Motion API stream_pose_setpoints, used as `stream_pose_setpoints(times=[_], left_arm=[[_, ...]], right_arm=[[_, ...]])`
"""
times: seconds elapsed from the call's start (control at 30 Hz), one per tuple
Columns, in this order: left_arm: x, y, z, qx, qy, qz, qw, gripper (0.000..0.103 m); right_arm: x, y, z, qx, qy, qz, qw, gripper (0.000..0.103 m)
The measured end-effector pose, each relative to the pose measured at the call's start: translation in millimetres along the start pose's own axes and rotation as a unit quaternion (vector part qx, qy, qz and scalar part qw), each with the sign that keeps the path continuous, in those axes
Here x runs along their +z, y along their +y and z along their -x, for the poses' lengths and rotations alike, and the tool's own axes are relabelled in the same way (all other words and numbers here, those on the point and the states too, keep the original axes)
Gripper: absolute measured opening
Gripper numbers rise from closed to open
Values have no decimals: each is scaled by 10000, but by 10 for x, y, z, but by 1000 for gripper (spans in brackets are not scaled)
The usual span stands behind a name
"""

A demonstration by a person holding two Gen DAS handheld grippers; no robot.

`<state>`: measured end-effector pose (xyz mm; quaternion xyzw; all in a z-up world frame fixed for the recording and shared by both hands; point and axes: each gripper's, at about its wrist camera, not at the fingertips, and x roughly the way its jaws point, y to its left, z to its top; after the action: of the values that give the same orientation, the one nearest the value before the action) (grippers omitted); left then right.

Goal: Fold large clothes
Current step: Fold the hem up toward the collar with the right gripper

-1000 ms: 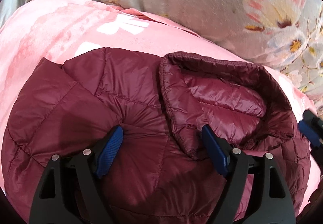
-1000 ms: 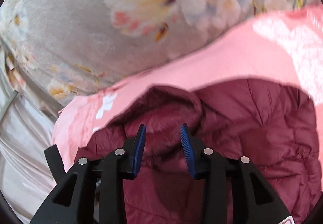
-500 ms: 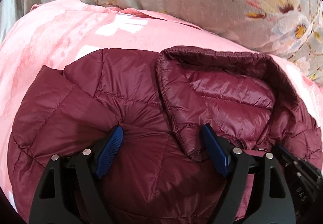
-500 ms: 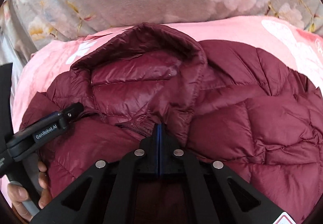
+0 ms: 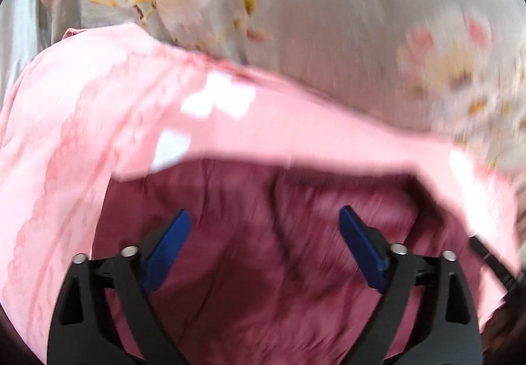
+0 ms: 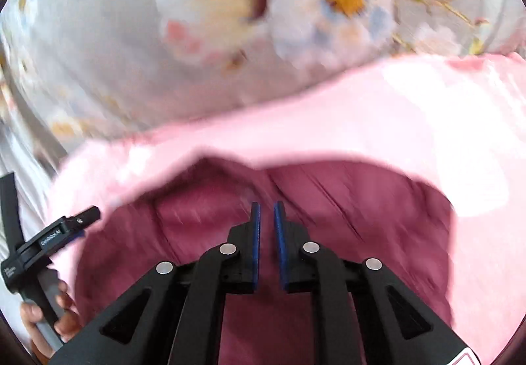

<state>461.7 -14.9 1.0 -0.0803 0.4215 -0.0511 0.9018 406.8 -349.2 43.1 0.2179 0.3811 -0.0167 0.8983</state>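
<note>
Right wrist: right gripper (image 6: 267, 212) cracked open, empty, over jacket (image 6: 345, 217); left gripper (image 5: 264, 223) wide, just opened. Folding hardly begun.

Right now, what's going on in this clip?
A person with a handheld gripper in each hand is folding a maroon puffer jacket that lies on a pink sheet, with a floral blanket behind it. The left gripper hovers over the jacket, its jaws wide and just opened further, nothing between them. The right gripper has its jaws a narrow gap apart, just opened slightly, and no fabric shows in the gap. Both views are motion-blurred; neither gripper holds the jacket.
</note>
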Motion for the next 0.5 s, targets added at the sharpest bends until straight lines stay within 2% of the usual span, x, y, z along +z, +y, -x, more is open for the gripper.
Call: stream_pose_setpoints(times=[0.07,0.17,0.27,0.33,0.37,0.43,0.5], left_arm=[[232,-47,-105,14,6,278,9996,93],[429,-114,-428,0,328,620,9975,92],[381,-147,-733,43,750,738,9944,91],[221,-172,-885,200,1025,490,9933,88],[130,-175,-925,299,1096,297,9931,87],[-45,-165,-948,569,1117,-17,9921,87],[-204,-167,-975,716,1069,-298,9912,89]], right_arm=[[164,98,-134,153,-184,-118,9996,12],[295,172,-488,-62,-249,-373,9990,12],[229,220,-808,-89,231,-357,9991,12],[55,320,-927,-210,630,157,9977,12],[-4,344,-926,-313,655,347,9968,12],[-179,387,-895,-559,736,835,9922,12],[-270,330,-910,-628,869,876,9904,10]])
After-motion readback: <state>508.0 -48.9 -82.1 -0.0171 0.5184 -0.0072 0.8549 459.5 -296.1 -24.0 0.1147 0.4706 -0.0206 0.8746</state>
